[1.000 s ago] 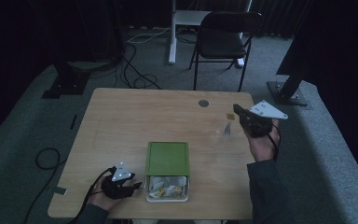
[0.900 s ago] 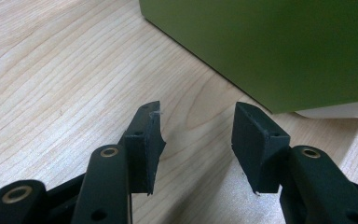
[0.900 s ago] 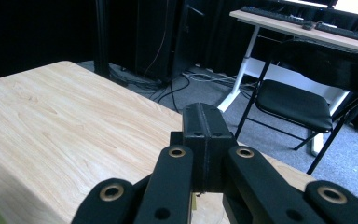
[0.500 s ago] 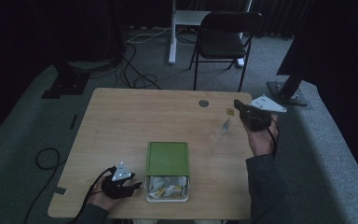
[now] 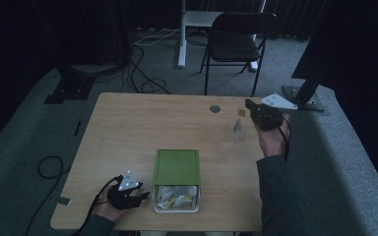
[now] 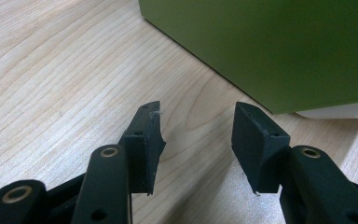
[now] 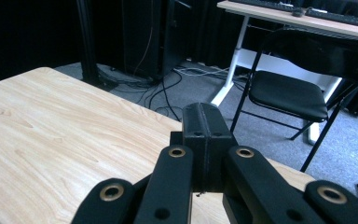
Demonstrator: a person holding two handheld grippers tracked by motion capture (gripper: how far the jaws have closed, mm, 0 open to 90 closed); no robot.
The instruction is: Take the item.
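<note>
At three o'clock beside the left hand-held gripper (image 5: 145, 194), jaws wide, sits the green box (image 5: 176, 167); right hand-held gripper (image 5: 250, 104) pinches a tea-bag string, it seems.

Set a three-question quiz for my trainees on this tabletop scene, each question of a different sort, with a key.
1. True or false: the left gripper has its jaws pressed together.
2. Multiple choice: the green box is
A. fully covered by its lid
B. open at the end nearest the person, with packets showing inside
C. lying on its side
3. Short answer: which gripper is held up over the far right part of the table, the left or the right gripper?

Key
1. False: its jaws stand apart, with bare wood between them.
2. B
3. The right gripper; its jaws are shut.
</note>
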